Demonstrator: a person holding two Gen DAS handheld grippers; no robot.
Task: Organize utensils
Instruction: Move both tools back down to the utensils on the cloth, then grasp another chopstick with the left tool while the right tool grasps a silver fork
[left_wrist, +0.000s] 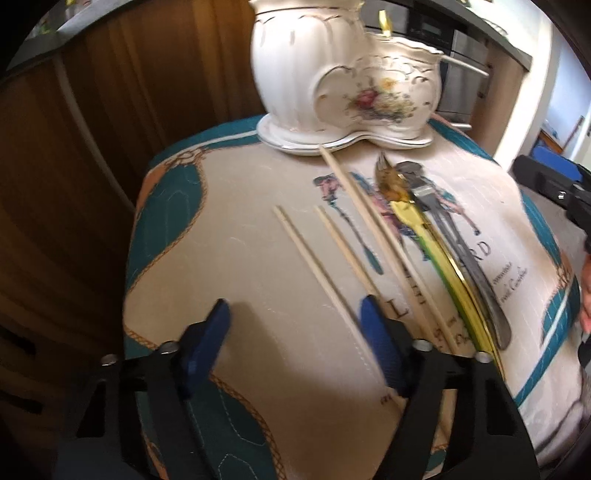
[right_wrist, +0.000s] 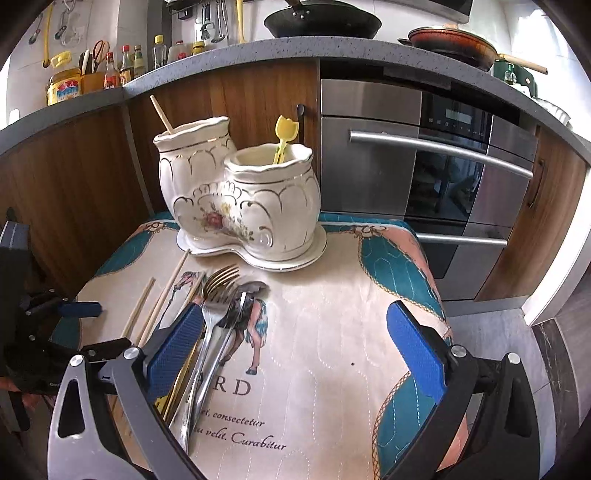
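**A:** Closest in, the left gripper (left_wrist: 295, 314) hovers low, jaws apart and empty, straddling a pale wooden chopstick (left_wrist: 325, 284) flat on the quilted, printed cloth (left_wrist: 258, 258). I'd take that one first.

**B:** Agreed. Centre the jaws across its shaft, near the thick end, and close squarely; thin sticks roll, so pinch low against the cloth.

**A:** And the right gripper (right_wrist: 295, 354)?

**B:** Jaws also wide apart, holding nothing. Its left pad (right_wrist: 173, 347) sits just beside the silver fork (right_wrist: 212, 306) and the silver spoon (right_wrist: 236, 314), which lie touching, with a gold-handled fork (right_wrist: 221, 275) alongside. Separate them before grasping, I'd say.

**A:** Beyond those?

**B:** The white, gold-trimmed ceramic twin-pot holder (right_wrist: 240, 206) stands at the far edge of the cloth-covered worktop. One chopstick (right_wrist: 161, 112) sticks out of the taller pot, a yellow plastic pick (right_wrist: 284, 136) out of the shorter.

**A:** Then the room.

**B:** Wooden cabinet fronts (right_wrist: 74, 177), a steel oven (right_wrist: 424, 177), and a grey stone counter (right_wrist: 240, 50) carrying sauce bottles (right_wrist: 122, 66) and pans (right_wrist: 321, 20).
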